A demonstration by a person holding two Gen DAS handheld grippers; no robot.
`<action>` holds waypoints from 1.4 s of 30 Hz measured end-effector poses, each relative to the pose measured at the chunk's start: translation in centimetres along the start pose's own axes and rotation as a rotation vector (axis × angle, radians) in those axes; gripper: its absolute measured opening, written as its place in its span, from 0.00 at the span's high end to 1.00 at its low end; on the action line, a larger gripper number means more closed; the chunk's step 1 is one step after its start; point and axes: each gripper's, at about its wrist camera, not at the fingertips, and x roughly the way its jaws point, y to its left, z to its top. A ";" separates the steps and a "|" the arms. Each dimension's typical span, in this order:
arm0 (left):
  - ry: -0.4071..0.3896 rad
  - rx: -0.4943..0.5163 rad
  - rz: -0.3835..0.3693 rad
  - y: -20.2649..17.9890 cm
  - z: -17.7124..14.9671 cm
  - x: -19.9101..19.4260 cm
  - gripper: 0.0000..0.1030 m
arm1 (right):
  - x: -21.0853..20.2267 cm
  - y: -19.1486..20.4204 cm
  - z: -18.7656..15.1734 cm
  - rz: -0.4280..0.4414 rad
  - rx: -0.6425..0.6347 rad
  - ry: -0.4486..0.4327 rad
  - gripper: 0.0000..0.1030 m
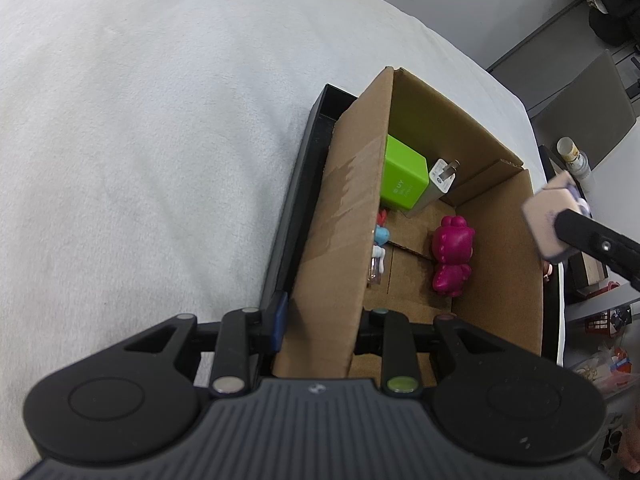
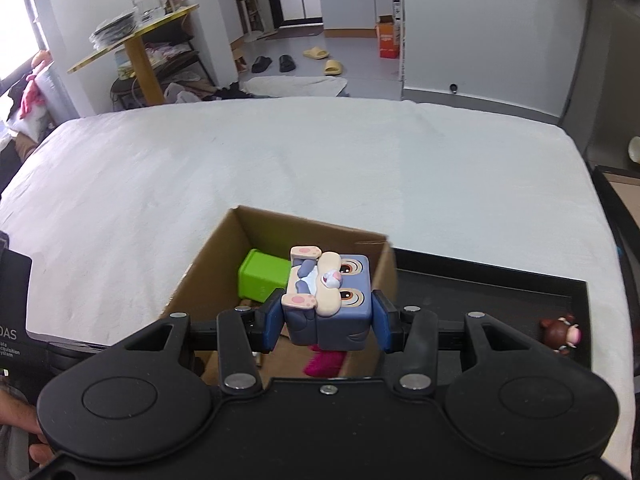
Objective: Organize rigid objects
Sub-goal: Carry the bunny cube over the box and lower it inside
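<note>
Over cardboard box: right tool clamps glossy cube-shaped rabbit figurine; left tool pinches box wall.

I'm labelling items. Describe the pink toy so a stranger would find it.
On the white bedcover stands an open cardboard box. On its floor, right of the green cube and white charger, lies the magenta figurine, the only all-pink thing there.

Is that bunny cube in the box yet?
Not yet. The right gripper holds the cube above the open box.
</note>
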 end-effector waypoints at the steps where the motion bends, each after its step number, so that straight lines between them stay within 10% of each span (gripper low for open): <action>1: 0.000 0.001 -0.002 0.0 0.0 0.0 0.73 | 0.2 0.3 0.0 0.003 -0.005 0.002 0.57; 42: 0.012 0.008 -0.023 0.4 0.3 -0.2 0.71 | 7.9 5.3 -0.2 -0.084 -0.020 0.240 0.57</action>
